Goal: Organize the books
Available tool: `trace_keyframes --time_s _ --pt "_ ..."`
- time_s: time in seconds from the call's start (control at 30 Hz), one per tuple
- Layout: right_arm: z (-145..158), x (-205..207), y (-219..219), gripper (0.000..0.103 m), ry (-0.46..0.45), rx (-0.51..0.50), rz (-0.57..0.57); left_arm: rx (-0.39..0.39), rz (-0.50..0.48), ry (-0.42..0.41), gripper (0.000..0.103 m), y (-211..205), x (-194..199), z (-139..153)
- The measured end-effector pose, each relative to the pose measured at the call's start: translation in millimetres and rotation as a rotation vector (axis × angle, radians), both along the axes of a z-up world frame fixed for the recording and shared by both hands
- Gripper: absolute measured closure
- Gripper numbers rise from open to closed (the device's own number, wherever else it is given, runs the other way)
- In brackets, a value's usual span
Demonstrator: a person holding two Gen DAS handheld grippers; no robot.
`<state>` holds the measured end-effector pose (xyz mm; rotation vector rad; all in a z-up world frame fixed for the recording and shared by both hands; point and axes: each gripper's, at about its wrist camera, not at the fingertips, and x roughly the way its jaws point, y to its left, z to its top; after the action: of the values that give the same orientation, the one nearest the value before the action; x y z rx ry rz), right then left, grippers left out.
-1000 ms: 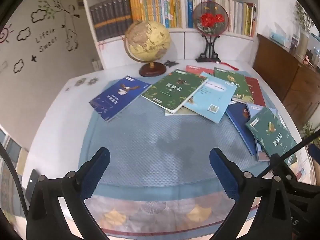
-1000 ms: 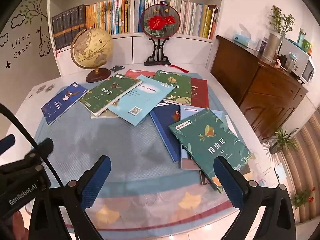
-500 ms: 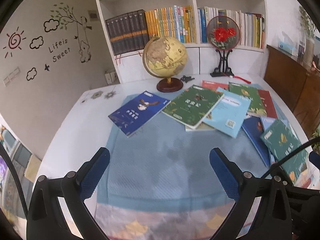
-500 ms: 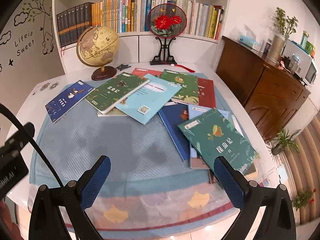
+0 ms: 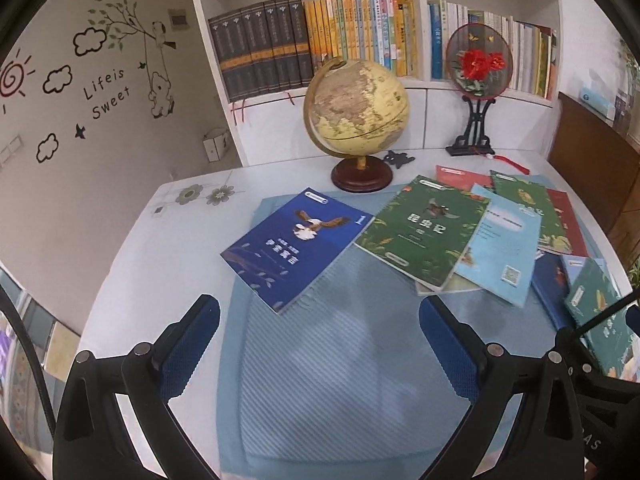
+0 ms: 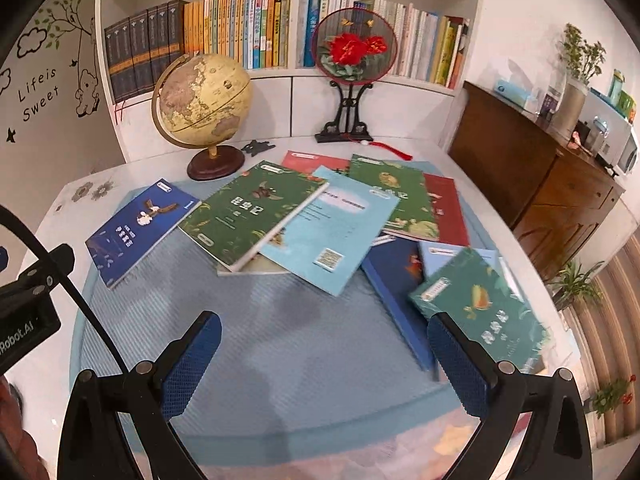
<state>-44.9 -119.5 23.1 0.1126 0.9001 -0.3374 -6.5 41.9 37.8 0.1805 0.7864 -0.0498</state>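
Several thin books lie scattered on a blue mat (image 5: pixel 340 360) (image 6: pixel 288 344) over a white table. A dark blue book (image 5: pixel 298 246) (image 6: pixel 138 230) lies at the left, a green book (image 5: pixel 424 230) (image 6: pixel 256 214) beside it, overlapping a light blue book (image 5: pixel 500 252) (image 6: pixel 332 232). More green, red and navy books lie to the right, with a teal-green one (image 6: pixel 480 312) nearest. My left gripper (image 5: pixel 320 344) is open, just short of the dark blue book. My right gripper (image 6: pixel 324 360) is open above bare mat, its right finger close to the teal-green book.
A globe (image 5: pixel 356 108) (image 6: pixel 202 100) and a round fan on a black stand (image 5: pixel 478 64) (image 6: pixel 354 46) stand at the table's back. A bookshelf (image 6: pixel 240 28) full of upright books rises behind. A wooden cabinet (image 6: pixel 540 192) is at the right.
Both grippers have moved forward toward the books and tilted up. The left one has swung left, bringing the dark blue book close ahead. Both stay open and hold nothing.
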Motion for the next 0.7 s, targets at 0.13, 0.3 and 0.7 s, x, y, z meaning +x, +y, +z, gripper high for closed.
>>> trace_keyframes --time_s 0.13,0.3,0.7 --pt "-0.1 17.3 13.1 0.000 -0.010 -0.017 0.001 -0.003 -0.016 -0.002 0.003 5.9 15.9 0.5" --pt "-0.6 27.1 19.1 0.000 -0.015 -0.013 -0.008 -0.004 -0.030 0.006 0.003 5.5 34.9 -4.1" --pt "-1.6 39.6 13.6 0.000 -0.009 -0.014 -0.066 -0.035 -0.096 0.055 0.003 2.3 53.3 -15.3"
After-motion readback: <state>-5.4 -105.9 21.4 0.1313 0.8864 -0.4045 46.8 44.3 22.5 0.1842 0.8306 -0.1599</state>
